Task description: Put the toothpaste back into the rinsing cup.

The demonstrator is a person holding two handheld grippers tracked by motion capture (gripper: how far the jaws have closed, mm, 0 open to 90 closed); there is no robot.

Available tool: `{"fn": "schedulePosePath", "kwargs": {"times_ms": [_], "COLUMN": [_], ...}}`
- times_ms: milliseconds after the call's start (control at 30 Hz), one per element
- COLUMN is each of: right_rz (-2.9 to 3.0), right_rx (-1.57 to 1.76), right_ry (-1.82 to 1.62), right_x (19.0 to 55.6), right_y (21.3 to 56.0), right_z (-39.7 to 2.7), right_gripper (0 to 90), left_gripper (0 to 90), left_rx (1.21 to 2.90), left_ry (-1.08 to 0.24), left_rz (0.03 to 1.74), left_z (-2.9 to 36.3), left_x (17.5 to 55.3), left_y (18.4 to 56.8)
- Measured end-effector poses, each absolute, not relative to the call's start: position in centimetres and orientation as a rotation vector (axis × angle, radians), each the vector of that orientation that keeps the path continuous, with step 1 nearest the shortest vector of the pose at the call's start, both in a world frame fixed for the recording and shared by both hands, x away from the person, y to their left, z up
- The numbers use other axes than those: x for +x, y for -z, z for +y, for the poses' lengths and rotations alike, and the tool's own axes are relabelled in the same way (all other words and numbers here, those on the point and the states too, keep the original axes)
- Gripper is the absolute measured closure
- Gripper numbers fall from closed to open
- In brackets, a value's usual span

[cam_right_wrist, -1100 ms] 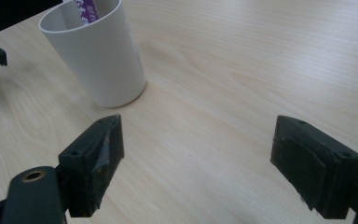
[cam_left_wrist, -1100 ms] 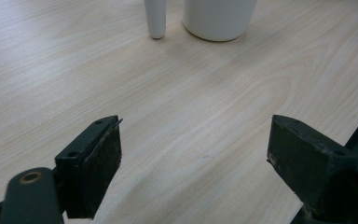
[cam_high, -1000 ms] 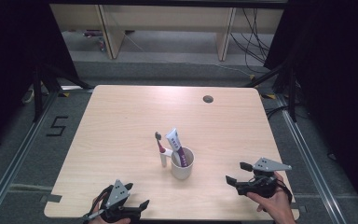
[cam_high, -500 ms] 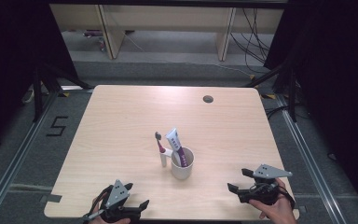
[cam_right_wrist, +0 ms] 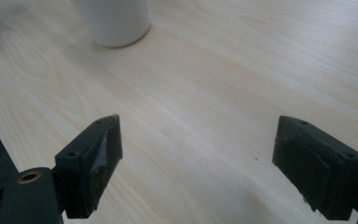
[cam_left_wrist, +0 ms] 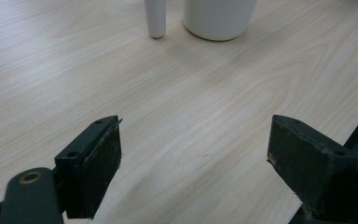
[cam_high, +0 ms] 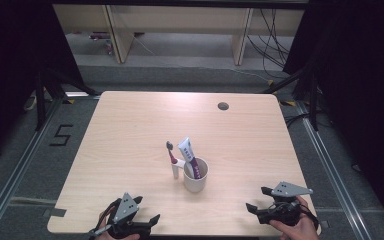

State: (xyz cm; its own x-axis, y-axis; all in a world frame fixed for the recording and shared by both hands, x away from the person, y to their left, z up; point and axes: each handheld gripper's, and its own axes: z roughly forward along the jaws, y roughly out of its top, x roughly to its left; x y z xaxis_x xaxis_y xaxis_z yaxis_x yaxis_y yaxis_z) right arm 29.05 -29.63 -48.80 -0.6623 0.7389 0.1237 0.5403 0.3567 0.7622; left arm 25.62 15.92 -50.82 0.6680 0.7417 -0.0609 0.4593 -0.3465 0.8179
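Note:
A white cup (cam_high: pixel 195 175) stands near the middle of the wooden table (cam_high: pixel 130 130) and holds a white and purple toothpaste tube (cam_high: pixel 188 155). A toothbrush (cam_high: pixel 172 159) with a white handle leans just left of the cup. My left gripper (cam_high: pixel 147 223) rests open at the front left edge, its jaws wide apart over bare wood, with the cup's base (cam_left_wrist: pixel 218 18) and the toothbrush handle (cam_left_wrist: pixel 155 18) ahead of it. My right gripper (cam_high: pixel 259 200) is open at the front right edge, and the cup (cam_right_wrist: pixel 113 21) stands ahead to its left.
A round cable hole (cam_high: pixel 223 106) sits near the table's far edge. Dark floor with rails (cam_high: pixel 20 165) surrounds the table, marked with a "5" (cam_high: pixel 61 135) at the left. Wooden shelf legs (cam_high: pixel 117 35) and cables (cam_high: pixel 275 45) lie beyond the far edge.
My right gripper has drawn back toward the table's front right edge and sunk lower. The left gripper has stayed put.

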Motion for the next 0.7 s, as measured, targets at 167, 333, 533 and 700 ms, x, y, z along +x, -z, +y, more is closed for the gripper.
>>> {"fn": "schedulePosePath", "kwargs": {"times_ms": [167, 333, 533, 700], "right_rz": [2.39, 2.416, 2.406, 2.43], "right_rx": [1.143, 1.107, 1.123, 1.151], "right_ry": [-1.153, -1.136, -1.109, -1.099], "right_x": [28.6, 28.5, 28.2, 28.0], "right_y": [49.0, 49.1, 49.3, 49.4], "right_z": [-29.6, -29.9, -30.1, -30.1], "right_gripper": [16.5, 16.6, 16.6, 16.6], "left_gripper": [17.2, 17.2, 17.3, 17.3], "left_rx": [2.005, 1.991, 2.004, 1.996], "left_ry": [-0.405, -0.404, -0.408, -0.404], "left_rz": [0.927, 0.932, 0.927, 0.935], "left_z": [15.9, 15.8, 15.9, 15.8], "left_x": [25.6, 25.6, 25.6, 25.6], "left_y": [50.8, 50.9, 50.8, 50.9]}}
